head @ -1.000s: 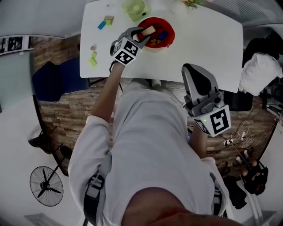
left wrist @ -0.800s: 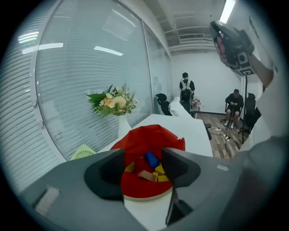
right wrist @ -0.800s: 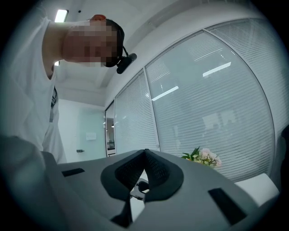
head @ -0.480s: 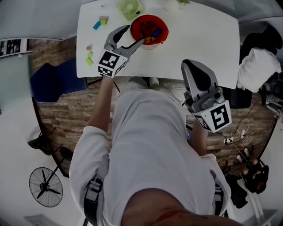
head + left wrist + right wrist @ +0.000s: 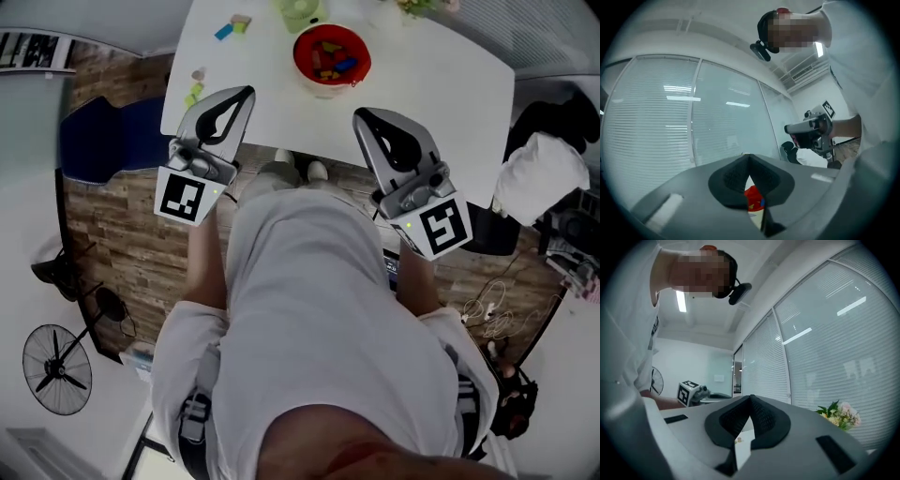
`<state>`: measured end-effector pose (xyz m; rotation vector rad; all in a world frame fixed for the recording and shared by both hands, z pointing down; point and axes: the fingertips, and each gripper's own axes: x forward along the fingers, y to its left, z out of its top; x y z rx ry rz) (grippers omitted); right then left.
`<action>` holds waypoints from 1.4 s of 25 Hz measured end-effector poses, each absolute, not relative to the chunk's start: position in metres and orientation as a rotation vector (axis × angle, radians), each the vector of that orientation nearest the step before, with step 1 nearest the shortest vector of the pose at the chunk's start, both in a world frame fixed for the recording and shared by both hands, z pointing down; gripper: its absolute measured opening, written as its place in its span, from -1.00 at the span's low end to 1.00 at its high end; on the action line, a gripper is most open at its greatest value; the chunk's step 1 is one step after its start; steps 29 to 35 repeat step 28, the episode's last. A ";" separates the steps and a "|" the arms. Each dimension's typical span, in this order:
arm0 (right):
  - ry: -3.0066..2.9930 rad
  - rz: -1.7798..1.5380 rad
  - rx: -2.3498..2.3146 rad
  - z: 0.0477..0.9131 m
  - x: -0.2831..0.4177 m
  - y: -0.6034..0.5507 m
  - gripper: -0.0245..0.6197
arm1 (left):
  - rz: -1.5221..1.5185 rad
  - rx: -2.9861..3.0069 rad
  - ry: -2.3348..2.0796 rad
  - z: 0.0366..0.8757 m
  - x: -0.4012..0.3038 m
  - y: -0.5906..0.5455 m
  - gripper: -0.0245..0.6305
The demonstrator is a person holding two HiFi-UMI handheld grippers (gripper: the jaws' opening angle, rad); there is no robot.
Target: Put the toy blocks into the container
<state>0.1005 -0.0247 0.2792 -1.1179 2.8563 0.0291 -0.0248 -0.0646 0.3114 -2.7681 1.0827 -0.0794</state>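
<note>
Right gripper (image 5: 751,399) seen along its own jaws: the two black ribbed pads (image 5: 732,420) meet at the tip, with nothing between them. The narrow gap beneath shows a strip of white table (image 5: 743,452) bearing a small tan object (image 5: 738,440), too small to identify. At left, the left gripper (image 5: 703,391) with its marker cube, and a fan (image 5: 656,379) behind. At right, flowers (image 5: 840,414) before slatted window blinds (image 5: 834,343). Above left, the person's white shirt (image 5: 628,333).

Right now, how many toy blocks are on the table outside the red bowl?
4: a blue block and a tan-and-green block at the far left corner; a tan piece and a green block at the left edge. Some may blur together.
</note>
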 end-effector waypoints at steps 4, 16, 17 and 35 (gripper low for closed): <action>2.866 0.106 -1.034 0.279 0.076 -0.018 -0.92 | -0.017 -2.732 1.198 0.297 -0.043 -0.022 -0.93; 2.941 0.158 -0.911 0.276 0.021 0.030 -0.92 | -0.009 -2.680 1.236 0.289 -0.080 0.051 -0.93; 2.949 0.156 -0.917 0.275 0.017 0.035 -0.92 | -0.004 -2.681 1.241 0.290 -0.087 0.057 -0.93; 3.019 0.136 -0.928 0.279 -0.074 0.099 -0.92 | 0.000 -2.776 1.219 0.316 -0.166 0.125 -0.93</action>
